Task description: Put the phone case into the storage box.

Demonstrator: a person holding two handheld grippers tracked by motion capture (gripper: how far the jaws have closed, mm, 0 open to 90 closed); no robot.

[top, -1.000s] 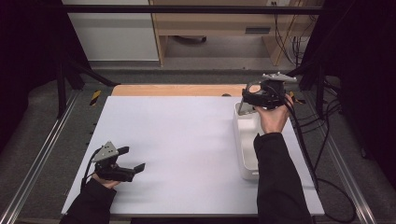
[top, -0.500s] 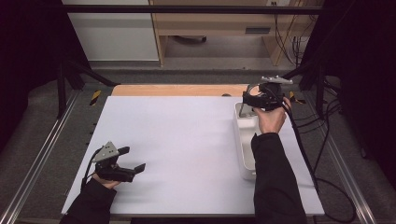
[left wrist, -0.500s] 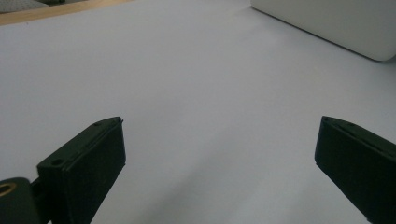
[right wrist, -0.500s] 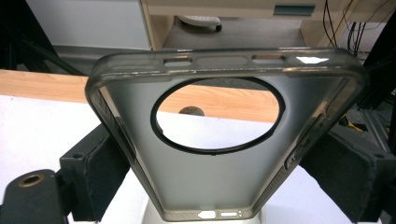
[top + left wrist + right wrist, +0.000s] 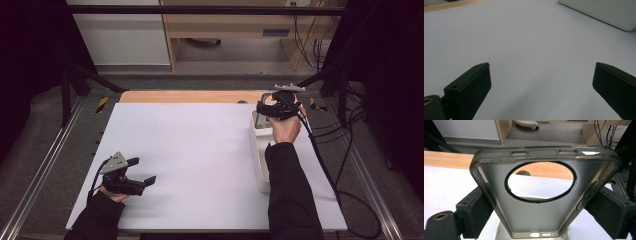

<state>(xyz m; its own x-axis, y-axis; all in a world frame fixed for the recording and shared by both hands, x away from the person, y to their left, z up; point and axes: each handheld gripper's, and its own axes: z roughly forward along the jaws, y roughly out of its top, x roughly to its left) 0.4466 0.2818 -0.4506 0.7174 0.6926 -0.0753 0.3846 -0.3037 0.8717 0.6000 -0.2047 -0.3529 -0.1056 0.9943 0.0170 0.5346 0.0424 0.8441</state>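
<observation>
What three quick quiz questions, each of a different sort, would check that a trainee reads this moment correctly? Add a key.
1. True or false: the left claw is shut on something.
2. Multiple choice: the right claw holds
A. a metal spoon
B. a clear phone case with a round camera cutout
C. a rolled cloth
3. Fill in the missing word: the right claw is above the far end of the white ____ at the table's right side.

Key
1. False. Its jaws stand wide apart over bare table.
2. B. The phone case is clamped by its long sides.
3. Bin. The white bin lies under the person's right hand.
</observation>
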